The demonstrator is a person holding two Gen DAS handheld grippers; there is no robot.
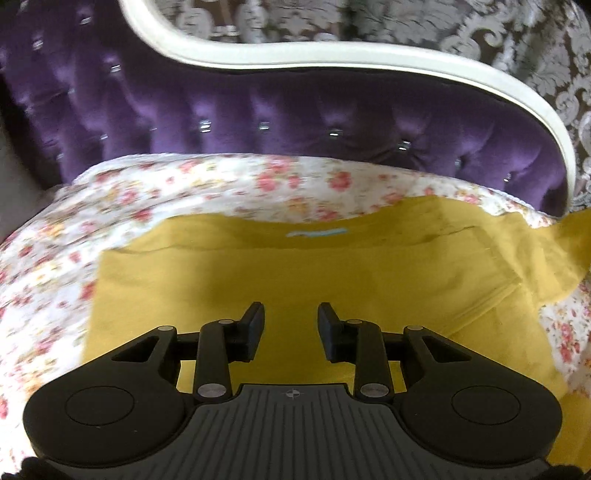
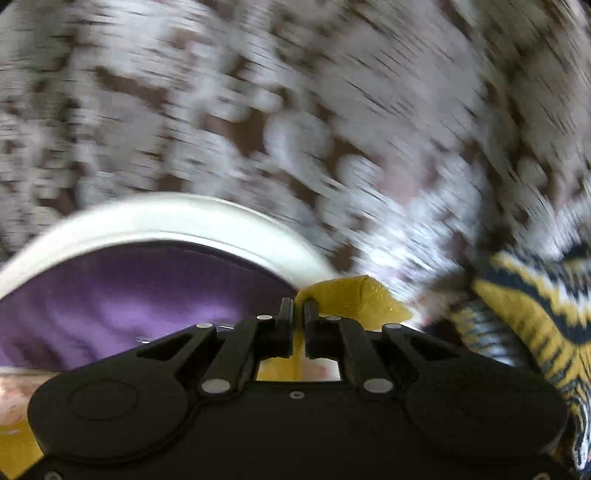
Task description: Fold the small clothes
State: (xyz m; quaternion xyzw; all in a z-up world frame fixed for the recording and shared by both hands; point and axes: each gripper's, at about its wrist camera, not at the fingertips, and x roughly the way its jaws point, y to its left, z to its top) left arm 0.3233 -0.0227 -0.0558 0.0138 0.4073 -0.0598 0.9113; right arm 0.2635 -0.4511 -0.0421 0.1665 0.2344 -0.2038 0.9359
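A small mustard-yellow shirt lies flat on a flowered sheet, with its neckline and a pale blue label at the far side. Its left side is folded in, leaving a straight edge. My left gripper hovers over the middle of the shirt, open, with nothing between its fingers. At the right, a yellow sleeve is lifted off the sheet. My right gripper is shut on that piece of yellow cloth, which sticks up past the fingertips. The right wrist view is heavily blurred.
A tufted purple headboard with a curved white frame rises behind the sheet, against brown-and-grey patterned wallpaper. In the right wrist view, a yellow, black and white striped fabric is at the right.
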